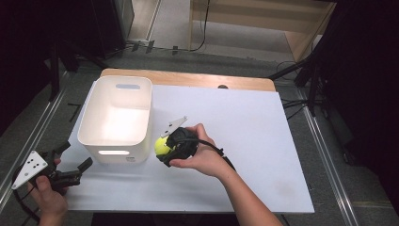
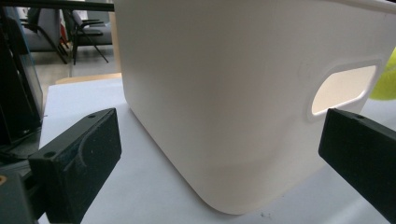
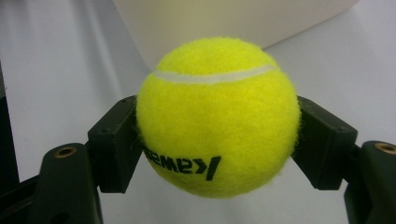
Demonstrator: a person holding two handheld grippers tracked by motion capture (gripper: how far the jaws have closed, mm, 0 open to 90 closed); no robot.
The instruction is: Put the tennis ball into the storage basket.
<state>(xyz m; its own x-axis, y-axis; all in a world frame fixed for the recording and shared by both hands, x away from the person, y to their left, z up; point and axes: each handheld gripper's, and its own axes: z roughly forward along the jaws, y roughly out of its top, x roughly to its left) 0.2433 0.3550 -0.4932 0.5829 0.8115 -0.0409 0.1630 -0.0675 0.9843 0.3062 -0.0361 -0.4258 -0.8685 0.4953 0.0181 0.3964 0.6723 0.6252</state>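
Observation:
A yellow tennis ball point(image 1: 162, 146) point(image 3: 217, 116) with black lettering is clamped between the jaws of my right gripper point(image 1: 165, 149) point(image 3: 217, 140), held just off the white table sheet beside the near right corner of the white bin point(image 1: 115, 113). My left gripper point(image 1: 73, 162) point(image 2: 219, 154) sits at the table's near left corner, jaws wide apart with nothing between them, facing the bin's front wall point(image 2: 233, 93) and its slotted handle hole point(image 2: 343, 88). An edge of the ball point(image 2: 386, 77) peeks past the bin in the left gripper view.
The white sheet point(image 1: 244, 141) covers a wooden table top; its right half is bare. Dark stands and cables ring the table, and metal floor rails run along both sides.

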